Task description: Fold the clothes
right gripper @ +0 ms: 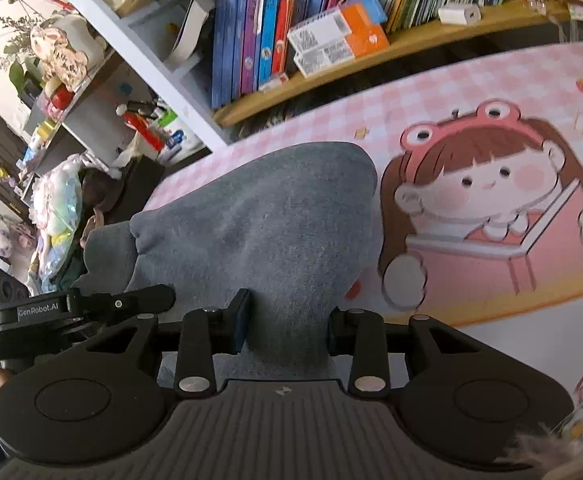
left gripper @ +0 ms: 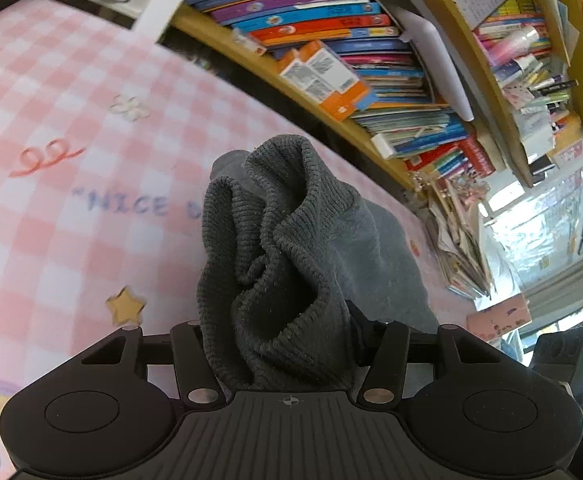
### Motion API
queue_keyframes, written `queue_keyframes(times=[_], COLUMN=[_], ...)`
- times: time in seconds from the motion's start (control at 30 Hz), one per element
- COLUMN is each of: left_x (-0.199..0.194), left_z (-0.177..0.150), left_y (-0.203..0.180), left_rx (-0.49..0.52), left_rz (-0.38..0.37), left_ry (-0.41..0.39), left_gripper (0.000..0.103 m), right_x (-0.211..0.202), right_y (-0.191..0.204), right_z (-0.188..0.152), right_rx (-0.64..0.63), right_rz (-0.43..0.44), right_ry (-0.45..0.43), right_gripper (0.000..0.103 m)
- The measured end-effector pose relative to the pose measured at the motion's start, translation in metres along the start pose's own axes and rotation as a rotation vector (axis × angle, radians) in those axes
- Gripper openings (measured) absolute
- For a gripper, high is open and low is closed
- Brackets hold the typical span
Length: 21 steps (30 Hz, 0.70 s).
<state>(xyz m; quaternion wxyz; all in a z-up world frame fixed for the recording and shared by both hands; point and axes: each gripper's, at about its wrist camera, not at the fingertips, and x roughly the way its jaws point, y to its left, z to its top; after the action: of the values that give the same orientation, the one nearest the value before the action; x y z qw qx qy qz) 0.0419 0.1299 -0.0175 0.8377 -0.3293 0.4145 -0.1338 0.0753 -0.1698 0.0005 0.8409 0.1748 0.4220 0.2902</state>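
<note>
Crowding the pink mat point(right gripper: 491, 92), bookshelf point(right gripper: 411, 40); grey garment point(right gripper: 275, 220) seemingly gripped

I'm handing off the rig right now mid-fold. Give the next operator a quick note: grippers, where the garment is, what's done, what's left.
Left gripper: shut on the bunched ribbed hem of the grey sweater.
Right gripper: shut on the smoother grey cloth of the same sweater.
Sweater: held up at both grips, the rest trailing onto the pink checked mat in front of the bookshelf.
Done: both grips taken.
Left: no neat fold shows yet; lay it flat and fold it.
</note>
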Motion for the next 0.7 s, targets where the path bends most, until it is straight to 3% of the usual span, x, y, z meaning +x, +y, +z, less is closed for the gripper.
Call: queue_keyframes(times=[0.7], left_x=[0.105], left_z=[0.088], left_y=[-0.038], left_rx=[0.033], left_rz=[-0.028], left_ry=[-0.032], left_gripper=[0.053], right_x=[0.027], right_y=[-0.065], right_z=[0.122], right_rx=[-0.055], right_rz=[-0.037], right_ry=[-0.062], right_gripper=[0.033])
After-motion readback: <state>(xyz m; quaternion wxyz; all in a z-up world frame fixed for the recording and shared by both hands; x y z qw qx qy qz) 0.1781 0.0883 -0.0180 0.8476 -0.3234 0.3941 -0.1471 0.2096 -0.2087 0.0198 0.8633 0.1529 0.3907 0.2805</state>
